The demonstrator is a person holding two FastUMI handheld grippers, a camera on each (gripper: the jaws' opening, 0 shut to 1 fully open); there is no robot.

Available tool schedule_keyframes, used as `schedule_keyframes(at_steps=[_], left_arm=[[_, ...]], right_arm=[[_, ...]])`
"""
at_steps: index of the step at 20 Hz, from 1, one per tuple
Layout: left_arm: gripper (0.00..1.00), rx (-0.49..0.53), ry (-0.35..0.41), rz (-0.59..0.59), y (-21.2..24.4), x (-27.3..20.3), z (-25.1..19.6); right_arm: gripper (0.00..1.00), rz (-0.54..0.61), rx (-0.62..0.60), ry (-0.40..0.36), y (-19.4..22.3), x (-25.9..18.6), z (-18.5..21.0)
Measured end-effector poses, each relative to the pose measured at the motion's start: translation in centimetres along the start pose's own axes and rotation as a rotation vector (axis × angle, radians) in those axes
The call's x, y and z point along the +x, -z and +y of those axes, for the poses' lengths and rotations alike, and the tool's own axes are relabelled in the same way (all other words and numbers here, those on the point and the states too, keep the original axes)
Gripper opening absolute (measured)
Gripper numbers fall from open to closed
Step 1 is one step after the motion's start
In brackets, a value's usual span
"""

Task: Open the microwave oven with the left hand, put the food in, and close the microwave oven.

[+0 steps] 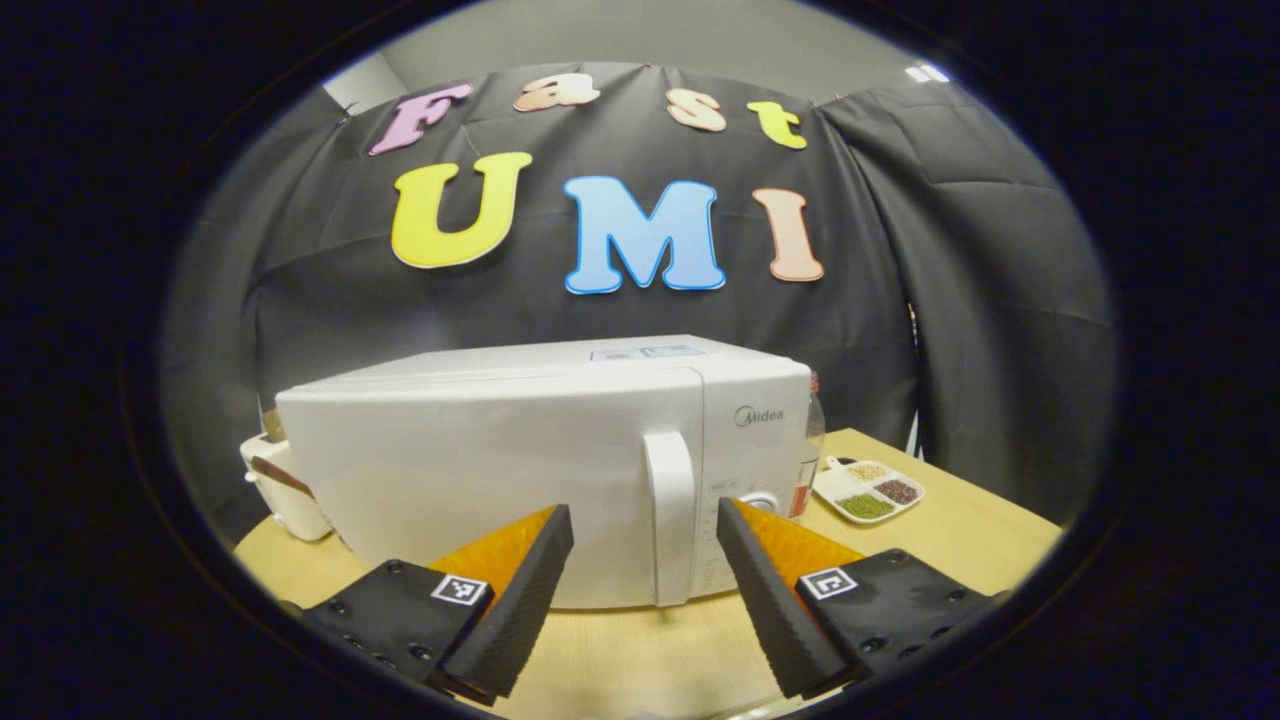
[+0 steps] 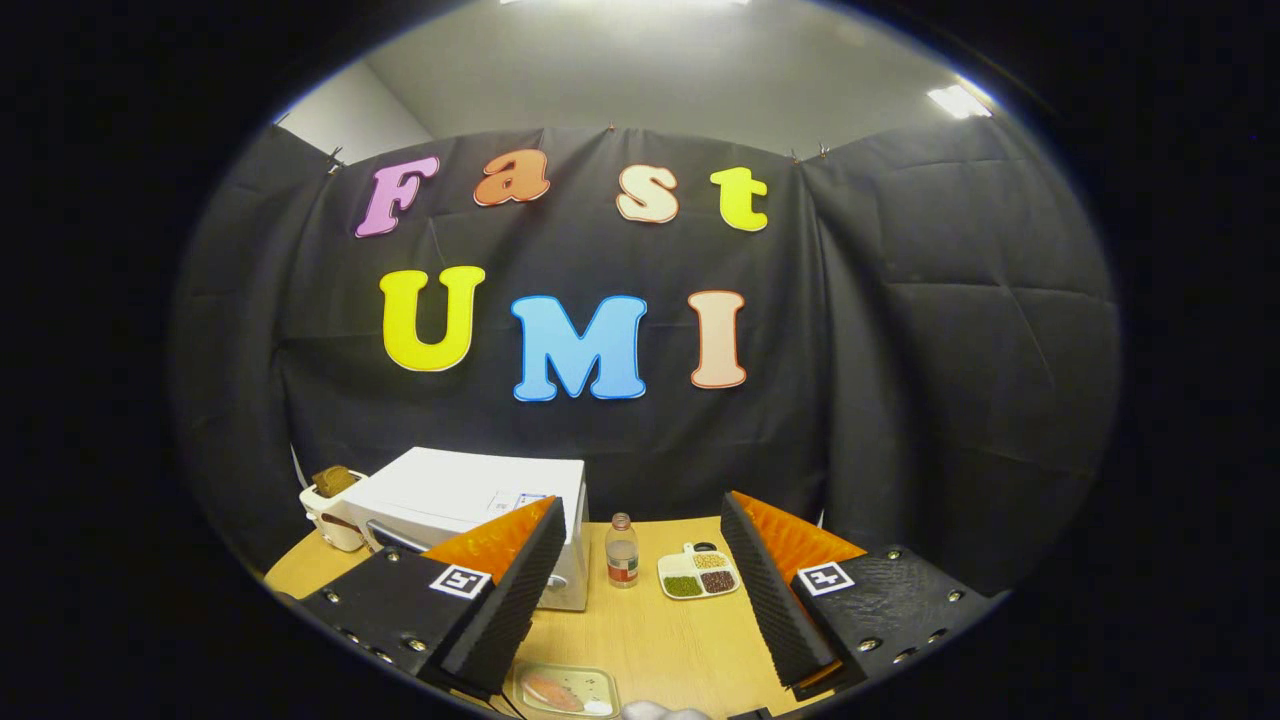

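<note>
The left tongs are wide open and empty at the bottom centre of the left gripper view, lined up on the microwave's handle; the door is shut. The right tongs are also agape, holding nothing. The food tray lies on the desk at the bottom edge of the right gripper view. The risks as I see them: the light oven may slide when the handle is pulled, and the swinging door could strike the toaster at left.
</note>
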State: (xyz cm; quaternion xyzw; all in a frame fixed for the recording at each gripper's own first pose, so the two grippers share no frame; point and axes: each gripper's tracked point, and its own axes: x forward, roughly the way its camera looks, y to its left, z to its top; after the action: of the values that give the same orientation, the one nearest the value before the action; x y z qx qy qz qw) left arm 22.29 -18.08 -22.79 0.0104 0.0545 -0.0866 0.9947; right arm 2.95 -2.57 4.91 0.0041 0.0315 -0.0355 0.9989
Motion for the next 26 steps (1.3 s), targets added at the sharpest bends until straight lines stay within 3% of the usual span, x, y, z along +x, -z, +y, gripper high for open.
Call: schedule_keyframes(at_steps=[7,12,14,16,17,21,26], left_arm=[[0.99,-0.020,0.000,-0.005,0.2,2.2,-1.1],[0.92,0.012,-0.045,0.048,1.7,3.0,-1.2],[0.75,-0.017,-0.025,0.125,4.2,3.7,-1.7],[0.40,-0.078,-0.020,0.125,4.4,3.4,-1.6],[0.34,-0.094,-0.005,0.119,4.3,3.7,-1.5],[0.24,-0.078,0.002,0.101,4.1,3.3,-1.2],[0.19,-0.063,0.010,0.102,4.3,3.3,-1.3]], right_arm=[[0.95,0.046,0.006,0.020,2.2,0.2,-1.6],[0.95,0.037,0.002,0.018,2.0,-0.1,-2.1],[0.95,0.025,-0.011,0.016,1.8,-0.4,-2.2],[0.95,0.017,-0.025,0.016,1.7,-0.7,-2.4],[0.95,0.014,-0.033,0.020,1.7,-0.9,-2.6],[0.95,0.028,-0.028,0.018,2.3,-1.2,-2.8],[0.95,0.031,-0.046,0.012,2.5,-1.7,-2.8]])
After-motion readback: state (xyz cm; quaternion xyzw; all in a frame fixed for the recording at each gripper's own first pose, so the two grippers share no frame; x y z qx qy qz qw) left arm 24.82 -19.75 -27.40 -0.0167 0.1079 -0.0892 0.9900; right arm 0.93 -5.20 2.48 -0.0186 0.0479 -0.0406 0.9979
